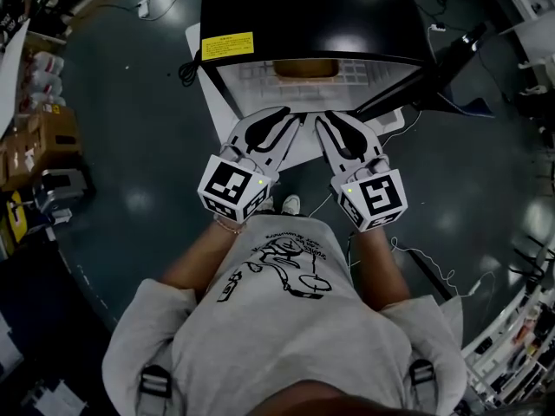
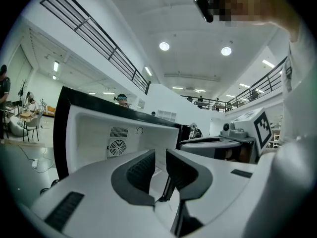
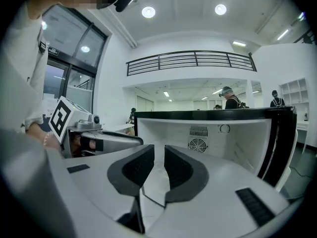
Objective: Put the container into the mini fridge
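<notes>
At the fridge mouth: you hold both grippers side by side, close together, jaws pointing into the open mini fridge.
Left gripper: its jaws stand a narrow gap apart with nothing between them, and the pads press on nothing.
Right gripper: the same, a slim gap and an empty claw.
Container: an orange-brown shape inside the fridge at the wire shelf, well back from your jaw tips. Whether it sits on or under the shelf, you cannot tell.
Edges: a black frame rims the white cavity. The door swings out on your right, near the right gripper.
Open room: the white cavity runs open ahead of both grippers, back to the fan grille. Dark floor spreads wide on your left.
</notes>
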